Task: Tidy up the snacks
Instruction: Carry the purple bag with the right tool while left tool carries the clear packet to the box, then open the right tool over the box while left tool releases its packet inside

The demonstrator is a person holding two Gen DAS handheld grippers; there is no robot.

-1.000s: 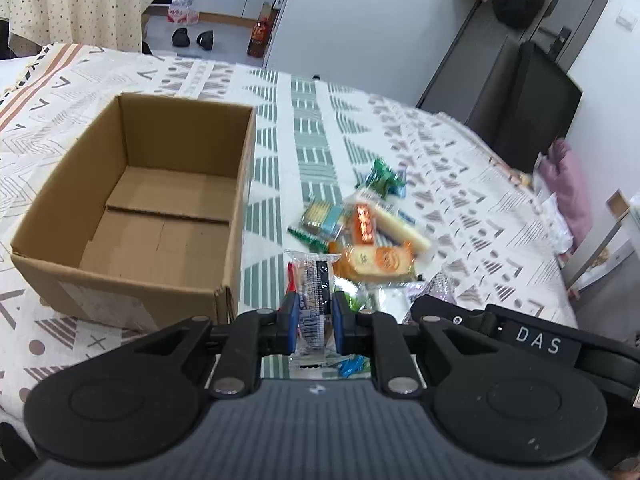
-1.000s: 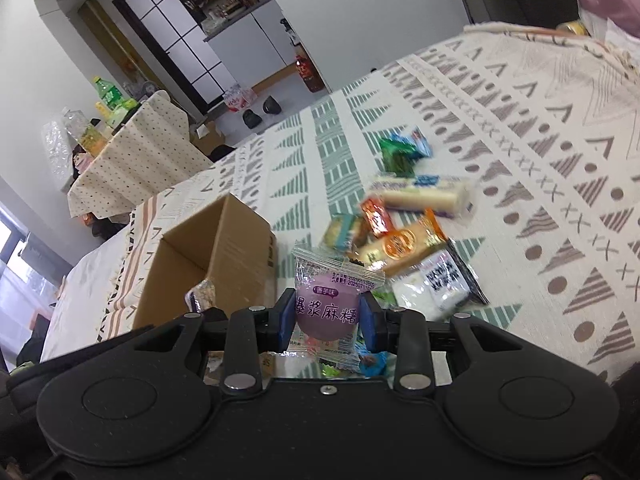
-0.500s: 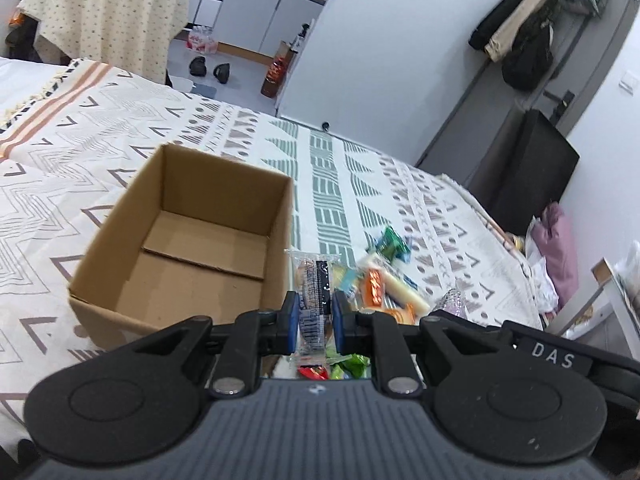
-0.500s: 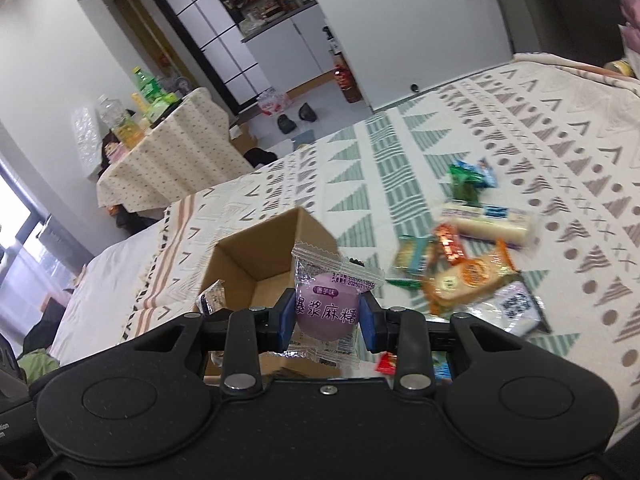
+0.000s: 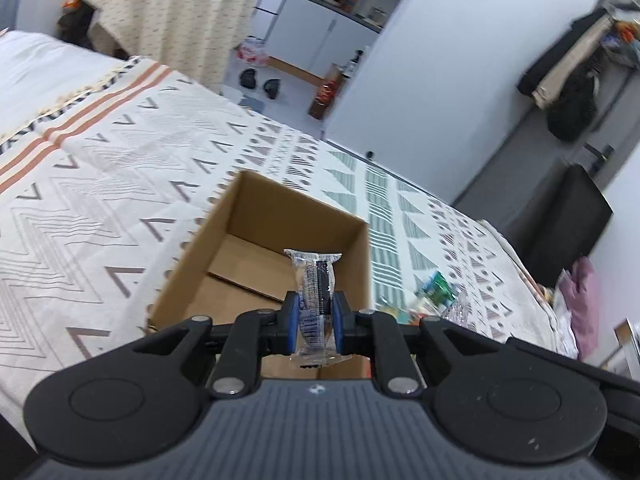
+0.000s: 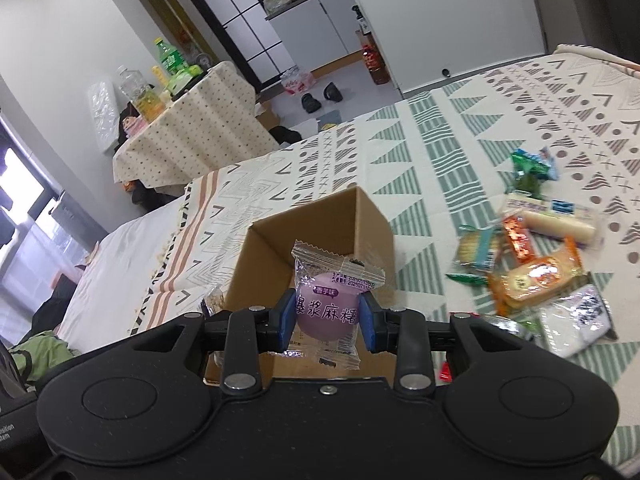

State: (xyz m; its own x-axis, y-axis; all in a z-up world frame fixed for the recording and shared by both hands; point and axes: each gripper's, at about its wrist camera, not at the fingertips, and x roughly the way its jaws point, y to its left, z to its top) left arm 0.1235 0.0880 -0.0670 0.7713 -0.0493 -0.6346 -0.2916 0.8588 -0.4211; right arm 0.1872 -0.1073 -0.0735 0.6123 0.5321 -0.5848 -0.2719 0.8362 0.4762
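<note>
Both light, crinkly, slippery: left gripper [image 5: 313,317] pinching clear-wrapped bar [image 5: 314,292] mid-length, right gripper [image 6: 325,317] squeezing soft purple mochi packet [image 6: 330,304] over cardboard box [image 5: 256,248].

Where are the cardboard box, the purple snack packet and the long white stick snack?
cardboard box [image 5: 248,216]: left wrist view, inner far wall.
purple snack packet [image 6: 325,304]: right wrist view, printed front.
long white stick snack [image 6: 560,227]: right wrist view, middle of wrapper.

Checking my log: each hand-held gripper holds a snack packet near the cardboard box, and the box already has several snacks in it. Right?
Not quite. The box shows only bare cardboard inside in the left wrist view. The rest holds: the left hand-held gripper grips a clear packet, the right hand-held gripper a purple packet.
</note>
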